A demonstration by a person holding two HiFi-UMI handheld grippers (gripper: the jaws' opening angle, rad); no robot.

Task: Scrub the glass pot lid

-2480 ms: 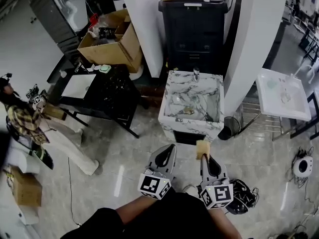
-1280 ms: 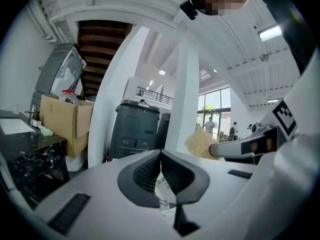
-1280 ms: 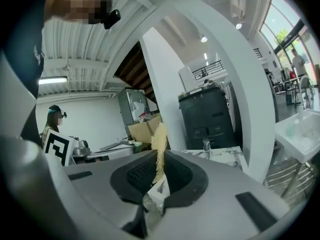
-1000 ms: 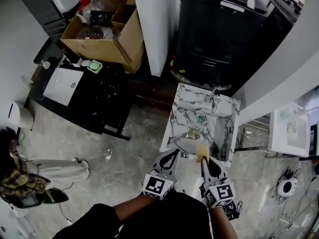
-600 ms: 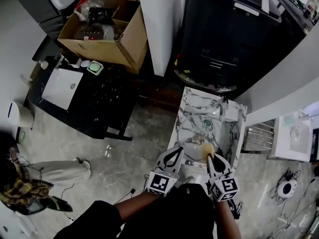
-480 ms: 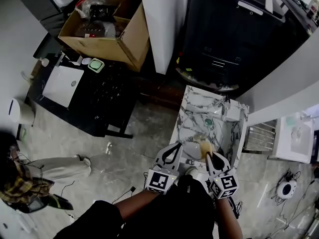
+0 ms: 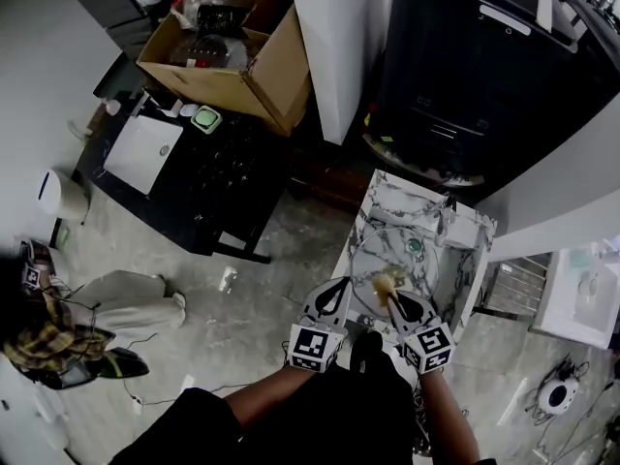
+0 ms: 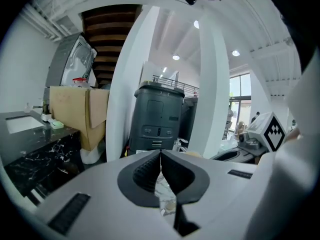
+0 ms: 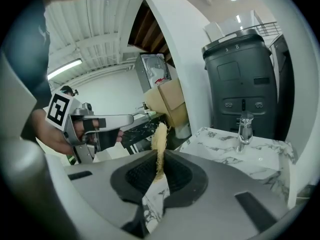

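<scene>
A round glass pot lid [image 7: 409,267] lies in the marble sink [image 7: 387,198]. My right gripper [image 7: 388,290] is shut on a yellow sponge [image 7: 384,281], which hangs over the near part of the lid. From the right gripper view the sponge [image 9: 160,136] sticks up from the shut right gripper [image 9: 158,160], with the faucet [image 9: 243,125] beyond. The left gripper [image 7: 340,285] is shut with nothing in it, at the sink's front left edge. In its own view the left gripper [image 8: 160,155] shows its jaws meeting at the tips.
A tall black bin [image 7: 475,61] stands behind the sink, with a white pillar [image 7: 339,37] to its left. A cardboard box [image 7: 232,51] and a black table [image 7: 208,177] with a white basin [image 7: 142,153] stand at the left. A person [image 7: 58,323] sits at the far left.
The view has closed in on the sink. Both grippers have moved forward from the floor in front of it to its front edge, and the sponge now hangs over the lid.
</scene>
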